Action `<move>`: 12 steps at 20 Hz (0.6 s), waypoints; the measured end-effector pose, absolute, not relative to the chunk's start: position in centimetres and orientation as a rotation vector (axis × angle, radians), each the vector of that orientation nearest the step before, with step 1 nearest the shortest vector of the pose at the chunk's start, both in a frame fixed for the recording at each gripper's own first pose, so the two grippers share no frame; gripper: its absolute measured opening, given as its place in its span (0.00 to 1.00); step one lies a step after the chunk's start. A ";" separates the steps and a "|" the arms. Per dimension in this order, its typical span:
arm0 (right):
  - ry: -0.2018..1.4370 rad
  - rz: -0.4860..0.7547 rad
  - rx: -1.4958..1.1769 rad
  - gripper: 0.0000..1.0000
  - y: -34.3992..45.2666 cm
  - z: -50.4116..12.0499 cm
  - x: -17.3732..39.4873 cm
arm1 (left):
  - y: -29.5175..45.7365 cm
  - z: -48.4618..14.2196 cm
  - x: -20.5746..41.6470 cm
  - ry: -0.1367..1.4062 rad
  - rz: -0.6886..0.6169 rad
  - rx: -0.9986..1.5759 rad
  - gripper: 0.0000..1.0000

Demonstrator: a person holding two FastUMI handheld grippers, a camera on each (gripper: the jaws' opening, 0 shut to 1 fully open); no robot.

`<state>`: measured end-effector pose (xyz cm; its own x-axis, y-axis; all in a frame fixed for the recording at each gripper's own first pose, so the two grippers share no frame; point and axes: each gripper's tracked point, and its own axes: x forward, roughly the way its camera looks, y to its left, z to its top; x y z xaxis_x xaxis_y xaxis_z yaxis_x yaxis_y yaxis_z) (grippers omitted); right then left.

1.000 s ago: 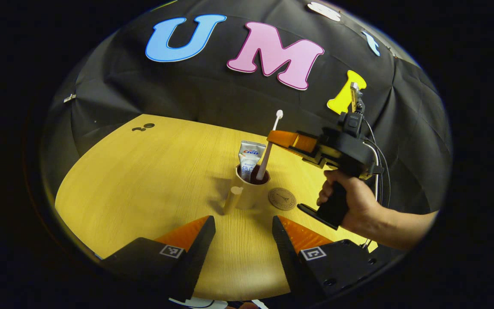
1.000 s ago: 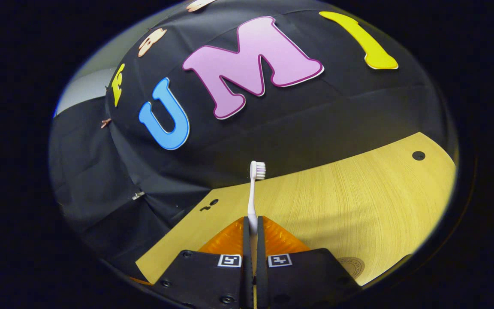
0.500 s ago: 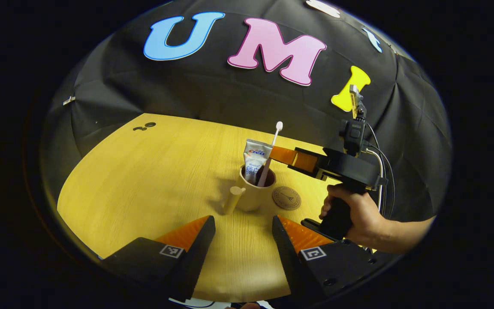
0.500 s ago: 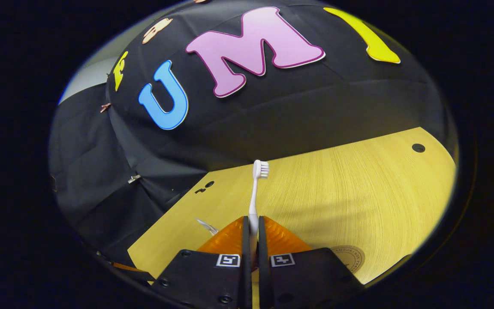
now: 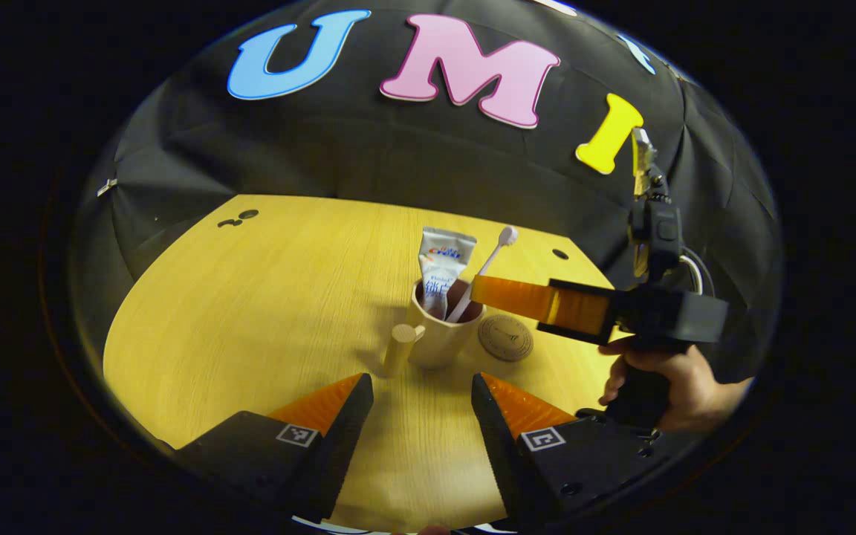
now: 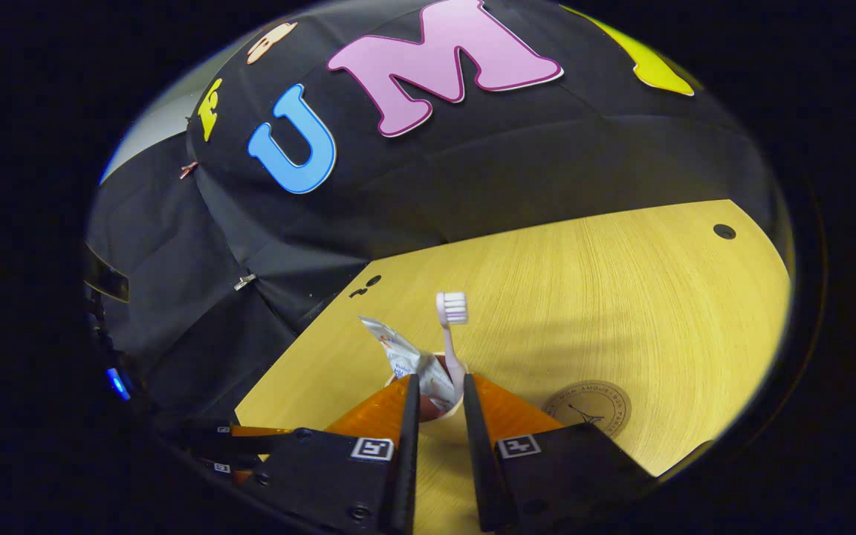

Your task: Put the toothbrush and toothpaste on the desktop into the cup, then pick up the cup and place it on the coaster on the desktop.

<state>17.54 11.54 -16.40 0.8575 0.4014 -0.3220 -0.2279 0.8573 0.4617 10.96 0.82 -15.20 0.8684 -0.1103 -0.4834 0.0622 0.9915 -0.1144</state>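
Standing in the cup [image 5: 443, 334], the toothpaste [image 5: 441, 269] rises upright while the toothbrush [image 5: 484, 273] leans to the right with its bristle head uppermost. The cup rests on the yellow worktop [image 5: 264, 312], just left of the round coaster [image 5: 505, 338], which lies flat and bare. A stubby wooden handle juts from the cup's left side. The lower ends of both the tube and the brush are hidden inside the cup.

In the left gripper view, the left tongs [image 5: 422, 405] hover spread wide over the worktop, near the cup and holding nothing. The right tongs [image 5: 476, 286] reach in from the right, their tips beside the cup's rim close to the brush handle; a hand [image 5: 666, 383] grips their pistol handle, partly cut off at the edge.

In the right gripper view, the right tongs [image 6: 435, 405] stand a little apart, with a gap showing between them. The toothbrush [image 6: 452, 334] and toothpaste [image 6: 402, 357] rise just beyond the tips, and the cup [image 6: 443, 409] is mostly covered by the fingers. Whether a finger touches the brush cannot be told. The coaster [image 6: 590, 407] lies to the right, partly cut off.
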 end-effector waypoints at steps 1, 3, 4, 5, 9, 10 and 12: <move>0.439 0.339 0.431 0.39 11.3 -16.5 16.8 | 0.9 -15.7 11.6 0.531 -0.098 -0.087 0.84; 0.463 0.332 0.445 0.46 10.4 -16.9 15.3 | 0.9 -16.7 12.2 0.589 -0.127 -0.065 0.84; 0.471 0.329 0.450 0.67 9.8 -17.0 14.6 | 0.8 -16.9 12.6 0.613 -0.151 -0.054 0.84; 0.481 0.322 0.451 0.53 9.0 -17.3 13.9 | 0.7 -17.1 13.1 0.639 -0.169 -0.042 0.84; 0.535 0.309 0.481 0.39 6.1 -18.5 10.4 | 1.2 -18.3 14.8 0.752 -0.219 0.045 0.84; 0.546 0.303 0.481 0.57 5.2 -19.0 9.5 | 1.5 -18.6 15.3 0.775 -0.226 0.075 0.84; 0.569 0.288 0.474 0.58 3.2 -20.0 7.2 | 1.7 -19.0 16.2 0.817 -0.247 0.131 0.84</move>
<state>7.19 3.24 -20.05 0.8068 0.3869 -0.4465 -0.1307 0.8539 0.5038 16.23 1.75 -18.98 0.6575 -0.1676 -0.7345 0.2678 0.9633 0.0199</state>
